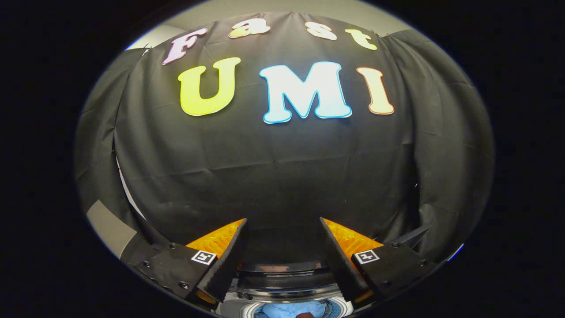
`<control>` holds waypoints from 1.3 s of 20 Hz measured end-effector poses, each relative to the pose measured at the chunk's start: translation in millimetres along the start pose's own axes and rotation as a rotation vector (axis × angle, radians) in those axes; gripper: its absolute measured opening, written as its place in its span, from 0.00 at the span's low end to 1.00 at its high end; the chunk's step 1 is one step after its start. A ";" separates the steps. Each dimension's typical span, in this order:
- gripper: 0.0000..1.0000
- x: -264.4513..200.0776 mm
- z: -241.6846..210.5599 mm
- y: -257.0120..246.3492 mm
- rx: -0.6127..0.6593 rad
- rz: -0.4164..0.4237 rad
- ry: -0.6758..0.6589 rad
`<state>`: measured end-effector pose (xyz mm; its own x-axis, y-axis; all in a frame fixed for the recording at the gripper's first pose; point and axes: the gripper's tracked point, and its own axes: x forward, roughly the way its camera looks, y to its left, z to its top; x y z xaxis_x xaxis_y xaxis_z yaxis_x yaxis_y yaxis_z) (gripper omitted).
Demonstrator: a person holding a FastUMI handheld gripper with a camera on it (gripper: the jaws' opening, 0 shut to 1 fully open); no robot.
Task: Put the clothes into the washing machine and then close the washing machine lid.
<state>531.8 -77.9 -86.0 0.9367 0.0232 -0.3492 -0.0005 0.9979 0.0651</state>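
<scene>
With the gripper fingers spread apart and holding nothing, pale blue clothes already lie inside the washer drum just below the fingers, so loading appears done and closing the lid evidently remains

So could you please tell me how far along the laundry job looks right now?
Done: pale blue clothing seems to lie in the washing machine drum below the gripper. In hand: nothing; the jaws stand open and empty. Left: the lid looks not yet closed.
</scene>
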 end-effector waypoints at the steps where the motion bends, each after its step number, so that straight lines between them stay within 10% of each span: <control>1: 0.97 -4.1 2.8 1.7 -0.026 0.004 -0.029; 26: 0.98 -79.7 -29.7 -1.2 -0.050 0.016 -0.144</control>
<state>446.7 -79.2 -85.9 0.9771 0.0342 -0.2101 -0.0303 0.9993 0.0218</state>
